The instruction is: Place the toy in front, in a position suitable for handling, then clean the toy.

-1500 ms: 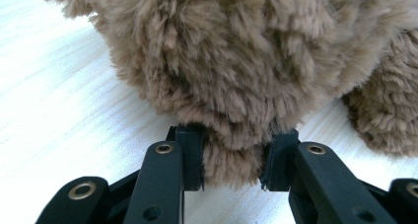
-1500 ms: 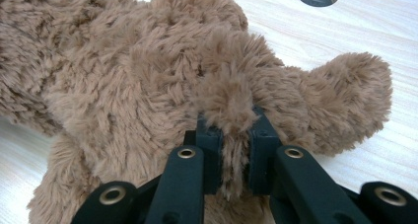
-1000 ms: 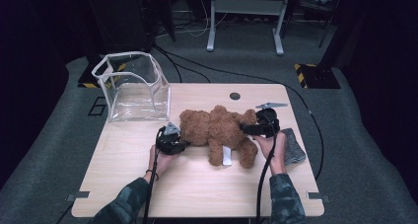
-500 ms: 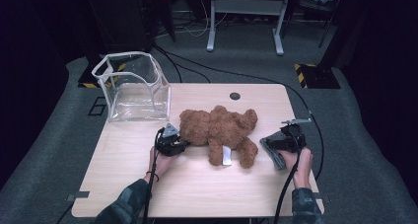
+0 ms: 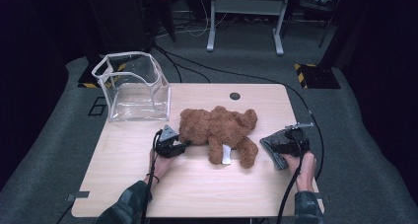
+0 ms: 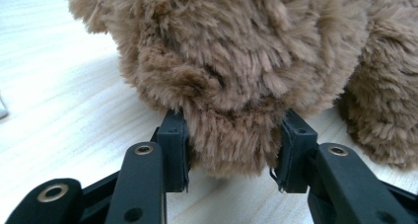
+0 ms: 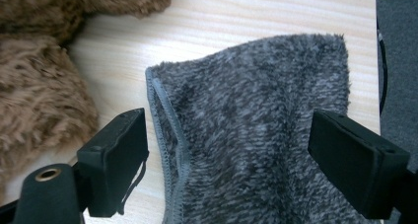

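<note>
Left tongs [image 5: 183,144] at the head of a fluffy brown plush teddy bear [image 5: 218,130], jaws just opening, fur bulging between the pads [image 6: 173,150] and brushing them, no firm pinch. Right tongs [image 5: 276,147] spread wide over a folded grey fleece cloth [image 7: 256,135] near the right edge of the light wooden tabletop [image 5: 207,194], pads clear of it. Bear lying mid-tabletop. Clear plastic box [image 5: 133,88] at the far left corner.
</note>
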`<action>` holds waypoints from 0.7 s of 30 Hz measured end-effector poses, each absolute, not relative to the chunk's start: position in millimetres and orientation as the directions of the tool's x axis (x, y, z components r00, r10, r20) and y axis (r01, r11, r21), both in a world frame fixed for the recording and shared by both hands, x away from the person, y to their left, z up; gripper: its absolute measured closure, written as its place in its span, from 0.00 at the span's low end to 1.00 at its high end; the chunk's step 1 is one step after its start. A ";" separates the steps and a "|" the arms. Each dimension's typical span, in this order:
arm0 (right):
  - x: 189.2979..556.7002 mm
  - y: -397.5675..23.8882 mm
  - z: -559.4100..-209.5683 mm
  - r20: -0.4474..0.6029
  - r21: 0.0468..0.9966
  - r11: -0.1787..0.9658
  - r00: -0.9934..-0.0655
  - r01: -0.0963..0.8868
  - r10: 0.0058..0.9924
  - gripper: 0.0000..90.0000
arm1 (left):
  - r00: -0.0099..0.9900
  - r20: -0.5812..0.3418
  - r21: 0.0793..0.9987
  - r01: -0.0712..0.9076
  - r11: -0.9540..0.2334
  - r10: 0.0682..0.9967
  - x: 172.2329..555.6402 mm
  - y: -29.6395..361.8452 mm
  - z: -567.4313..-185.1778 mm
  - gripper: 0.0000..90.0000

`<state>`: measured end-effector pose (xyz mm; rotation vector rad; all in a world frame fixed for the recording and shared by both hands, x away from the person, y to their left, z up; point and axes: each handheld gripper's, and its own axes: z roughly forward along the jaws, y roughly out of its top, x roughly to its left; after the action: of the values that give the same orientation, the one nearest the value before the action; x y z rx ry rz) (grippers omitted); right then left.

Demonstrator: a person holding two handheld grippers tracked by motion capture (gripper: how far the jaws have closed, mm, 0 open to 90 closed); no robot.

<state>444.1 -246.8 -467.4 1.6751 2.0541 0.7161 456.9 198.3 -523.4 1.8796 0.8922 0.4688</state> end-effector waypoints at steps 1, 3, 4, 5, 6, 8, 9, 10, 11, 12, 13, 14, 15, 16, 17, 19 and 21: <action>443.7 -246.5 -467.9 0.020 0.606 0.146 -0.198 0.782 0.980 0.16 | 0.659 -0.049 0.888 0.373 -0.269 0.751 456.6 198.0 -523.4 0.65; 444.1 -246.9 -469.7 0.021 0.601 0.146 -0.198 0.786 0.980 0.16 | 0.660 -0.046 0.887 0.372 -0.272 0.750 456.4 197.7 -523.4 0.67; 444.5 -247.0 -470.7 0.009 0.601 0.155 -0.201 0.784 0.980 0.16 | 0.661 -0.043 0.887 0.370 -0.276 0.749 456.2 197.5 -523.3 0.69; 444.5 -246.2 -471.1 0.010 0.596 0.153 -0.198 0.788 0.980 0.17 | 0.660 -0.045 0.885 0.375 -0.277 0.750 455.7 196.8 -523.2 0.70; 445.2 -246.5 -471.8 0.006 0.597 0.161 -0.205 0.786 0.979 0.17 | 0.658 -0.029 0.885 0.366 -0.286 0.753 455.6 196.1 -523.4 0.70; 446.0 -245.1 -472.9 0.007 0.592 0.157 -0.200 0.791 0.980 0.17 | 0.661 -0.027 0.884 0.366 -0.291 0.750 454.9 195.9 -523.1 0.71; 446.7 -244.7 -473.8 0.009 0.587 0.157 -0.200 0.794 0.980 0.17 | 0.661 -0.031 0.885 0.366 -0.286 0.750 455.2 196.3 -523.3 0.71; 448.1 -244.9 -475.4 0.002 0.585 0.167 -0.208 0.794 0.978 0.18 | 0.658 -0.034 0.886 0.368 -0.282 0.752 454.8 195.9 -523.4 0.71; 449.2 -244.2 -477.2 -0.002 0.578 0.165 -0.202 0.799 0.979 0.18 | 0.661 -0.025 0.884 0.365 -0.292 0.750 454.4 196.0 -523.0 0.71; 449.2 -244.2 -477.2 -0.002 0.578 0.165 -0.202 0.799 0.979 0.18 | 0.661 -0.025 0.884 0.365 -0.292 0.750 454.4 196.0 -523.0 0.71; 452.0 -243.4 -482.0 -0.009 0.565 0.170 -0.200 0.808 0.980 0.18 | 0.659 -0.024 0.885 0.364 -0.291 0.752 454.5 196.0 -523.1 0.71; 452.7 -242.9 -483.7 -0.011 0.558 0.166 -0.193 0.813 0.981 0.19 | 0.658 -0.024 0.885 0.365 -0.291 0.753 454.5 195.9 -523.2 0.71; 454.2 -243.1 -487.2 -0.018 0.551 0.174 -0.197 0.816 0.980 0.19 | 0.659 -0.025 0.885 0.365 -0.290 0.752 454.4 196.2 -523.1 0.71; 454.4 -241.9 -489.9 -0.011 0.539 0.165 -0.189 0.826 0.982 0.19 | 0.658 -0.026 0.885 0.365 -0.289 0.753 454.3 196.5 -523.1 0.71; 455.1 -241.3 -492.5 -0.016 0.533 0.168 -0.189 0.829 0.982 0.21 | 0.657 -0.025 0.886 0.364 -0.288 0.753 454.3 196.4 -523.2 0.71; 456.2 -240.0 -500.0 -0.041 0.510 0.187 -0.193 0.839 0.980 0.21 | 0.658 -0.030 0.886 0.366 -0.285 0.752 454.8 197.2 -523.2 0.71; 455.1 -240.4 -501.7 -0.032 0.524 0.169 -0.179 0.835 0.983 0.25 | 0.658 -0.032 0.887 0.366 -0.283 0.752 454.8 197.2 -523.3 0.71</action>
<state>455.1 -240.4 -501.7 1.7257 2.0880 0.5614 454.8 197.2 -523.3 1.8921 0.8803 0.4930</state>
